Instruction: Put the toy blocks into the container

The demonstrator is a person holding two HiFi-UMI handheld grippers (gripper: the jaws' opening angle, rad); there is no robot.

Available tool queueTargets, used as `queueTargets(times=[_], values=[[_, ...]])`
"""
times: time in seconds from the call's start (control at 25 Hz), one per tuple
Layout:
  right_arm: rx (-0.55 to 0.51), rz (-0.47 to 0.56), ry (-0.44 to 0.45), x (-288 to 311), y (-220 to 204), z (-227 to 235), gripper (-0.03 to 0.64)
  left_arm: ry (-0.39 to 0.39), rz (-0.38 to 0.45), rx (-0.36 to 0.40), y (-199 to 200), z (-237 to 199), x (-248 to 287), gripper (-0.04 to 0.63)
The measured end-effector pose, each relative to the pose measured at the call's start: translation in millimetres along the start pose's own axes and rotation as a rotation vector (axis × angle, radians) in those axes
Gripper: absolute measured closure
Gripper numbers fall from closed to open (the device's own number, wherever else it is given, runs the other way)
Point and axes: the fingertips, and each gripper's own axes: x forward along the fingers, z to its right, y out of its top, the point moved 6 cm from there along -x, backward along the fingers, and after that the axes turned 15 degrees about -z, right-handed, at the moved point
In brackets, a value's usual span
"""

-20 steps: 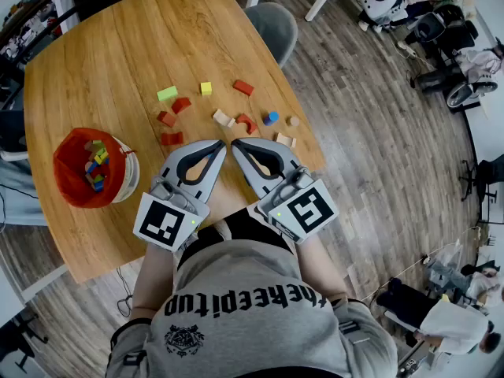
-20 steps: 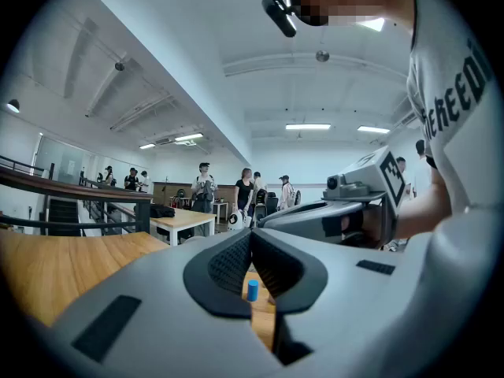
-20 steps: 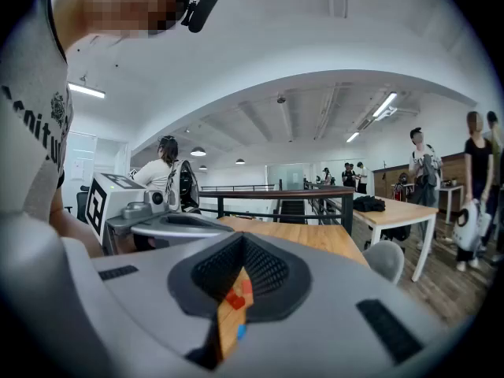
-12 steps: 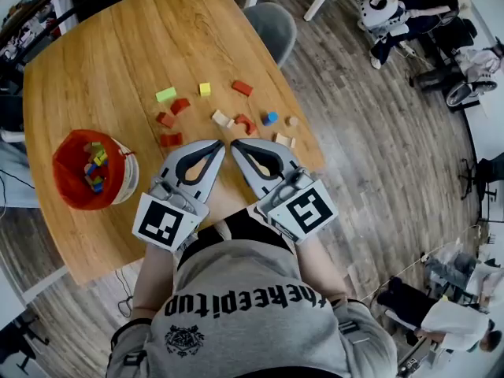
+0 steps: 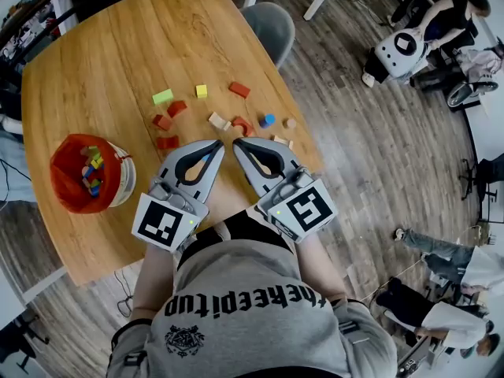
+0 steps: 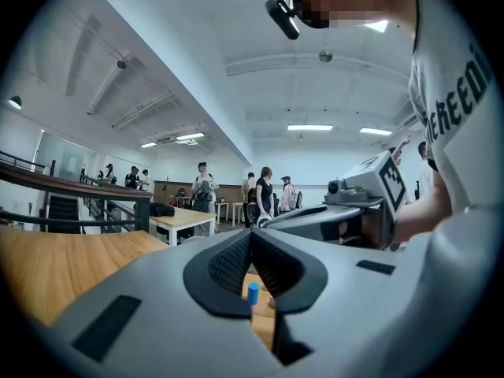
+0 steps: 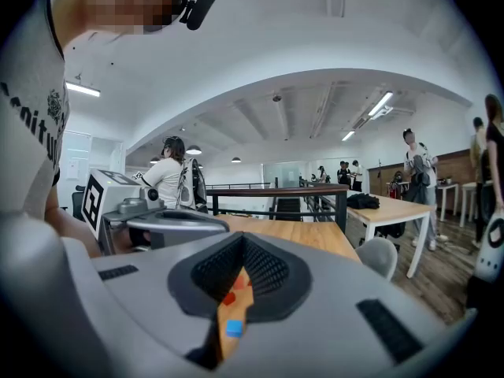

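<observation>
Wooden table (image 5: 102, 61), scattered blocks (image 5: 163, 96) unmoved, left gripper (image 5: 220, 143) and right gripper (image 5: 236, 142) stay put, fingers (image 6: 142, 290) closed, empty

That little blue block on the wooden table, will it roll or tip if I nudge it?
The small blue block looks like a short cylinder standing on end, so a nudge would probably slide it; knocked over, it may roll. It seems rigid and small, so likely light. The smooth wooden table probably offers little grip.
</observation>
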Motion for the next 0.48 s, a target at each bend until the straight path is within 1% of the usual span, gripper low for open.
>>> queueTargets(times=[0.2,0.48], values=[[0.026,-0.023,-0.032,-1,-10,27,0.606,0.013,-0.013,-0.008,1,1,10,0.58],[0.066,-0.086,-0.098,-3,-31,76,0.604,0.035,-0.03,-0.018,3,1,26,0.58]])
